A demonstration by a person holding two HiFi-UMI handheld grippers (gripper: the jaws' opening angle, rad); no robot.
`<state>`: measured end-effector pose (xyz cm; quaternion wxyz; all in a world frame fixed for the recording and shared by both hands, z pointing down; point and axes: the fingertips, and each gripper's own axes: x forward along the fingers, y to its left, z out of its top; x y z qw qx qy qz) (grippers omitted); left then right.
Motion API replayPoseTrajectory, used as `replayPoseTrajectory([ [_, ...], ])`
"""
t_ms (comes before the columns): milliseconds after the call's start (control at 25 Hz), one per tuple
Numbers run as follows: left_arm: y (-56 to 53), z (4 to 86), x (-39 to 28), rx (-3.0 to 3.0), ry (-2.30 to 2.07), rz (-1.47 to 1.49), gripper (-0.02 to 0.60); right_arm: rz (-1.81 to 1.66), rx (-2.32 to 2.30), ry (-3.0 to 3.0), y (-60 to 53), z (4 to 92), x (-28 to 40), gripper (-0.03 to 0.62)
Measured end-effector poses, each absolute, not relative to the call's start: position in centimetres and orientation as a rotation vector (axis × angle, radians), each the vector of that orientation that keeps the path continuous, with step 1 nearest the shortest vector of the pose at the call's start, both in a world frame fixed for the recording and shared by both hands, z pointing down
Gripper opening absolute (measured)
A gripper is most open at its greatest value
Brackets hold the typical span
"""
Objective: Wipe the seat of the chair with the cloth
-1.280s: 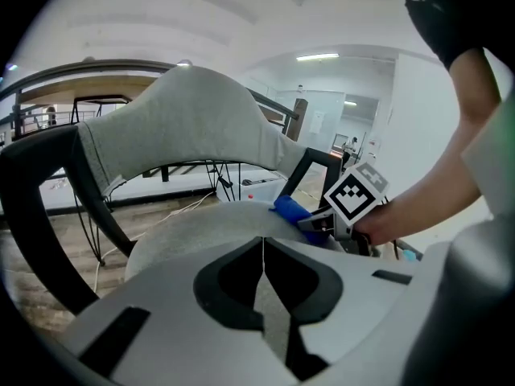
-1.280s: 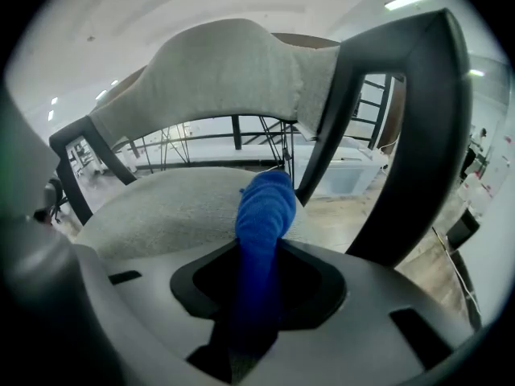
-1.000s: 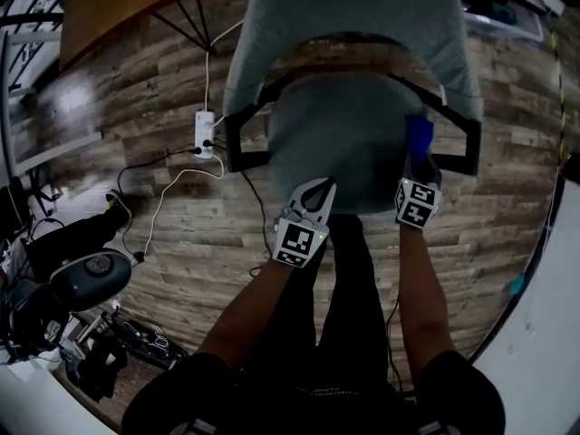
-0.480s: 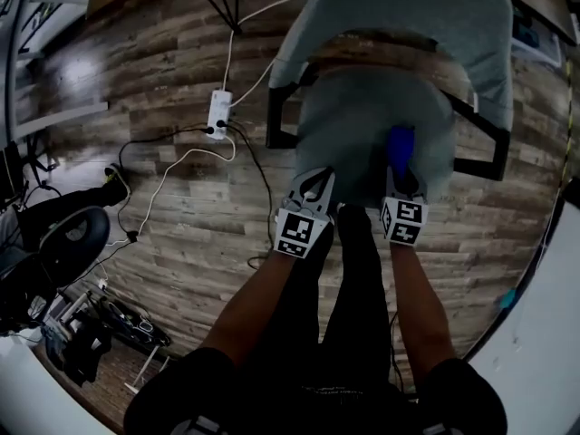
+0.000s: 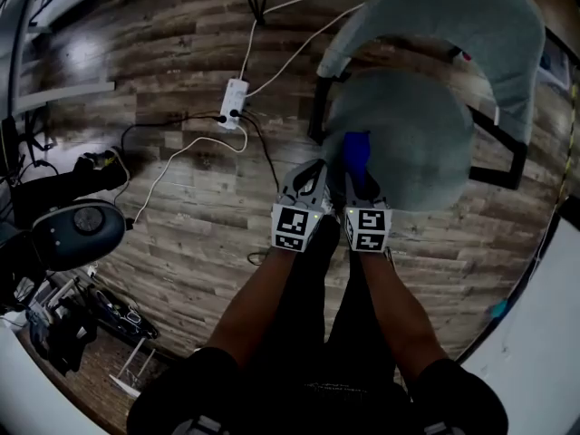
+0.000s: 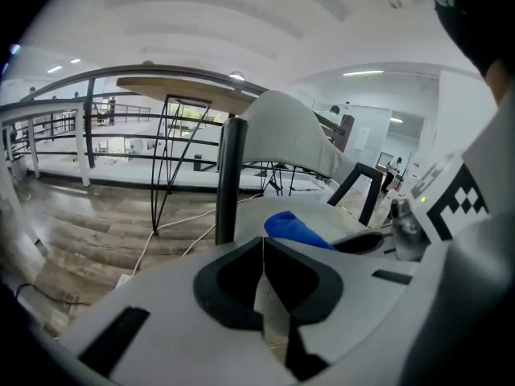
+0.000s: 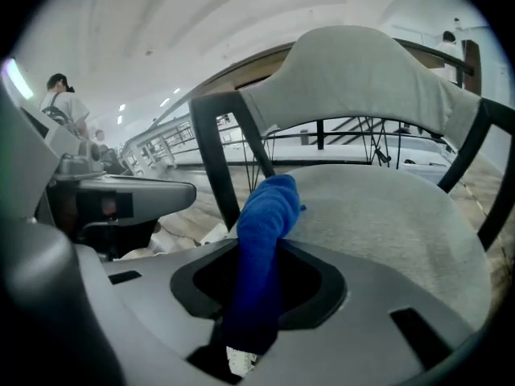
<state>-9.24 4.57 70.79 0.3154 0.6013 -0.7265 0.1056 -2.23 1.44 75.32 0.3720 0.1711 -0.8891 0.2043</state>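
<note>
My right claw (image 5: 359, 181) is clamped on the blue cloth (image 7: 264, 215), a soft rolled strip at the left edge of the round grey fabric seat (image 5: 412, 143), upper right; my left claw (image 6: 263, 284) is closed, empty, just beside; bare fabric spreads rightward.

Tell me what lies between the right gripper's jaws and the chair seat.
Only the blue cloth, clamped in the right gripper and reaching the seat's edge; the right gripper view shows it.
</note>
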Motion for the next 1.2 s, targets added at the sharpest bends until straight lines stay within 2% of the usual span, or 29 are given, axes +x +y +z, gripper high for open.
replayPoseTrajectory([
  [160,6.4,70.9,-11.2,1.559,-1.930,0.290,0.011,0.508,0.383,-2.273,3.7,75.8,-5.3,0.114],
  [400,9.1,70.3,-13.8,1.504,-1.978,0.322,0.011,0.518,0.371,-2.212,6.1,78.1,-6.2,0.114],
  [640,9.2,70.4,-12.8,1.506,-1.967,0.354,0.011,0.491,0.372,-2.225,5.3,78.7,-5.6,0.114],
  [1200,4.9,69.0,-5.9,1.549,-1.937,0.337,0.011,0.548,0.575,-2.214,-1.7,78.5,3.0,0.114],
])
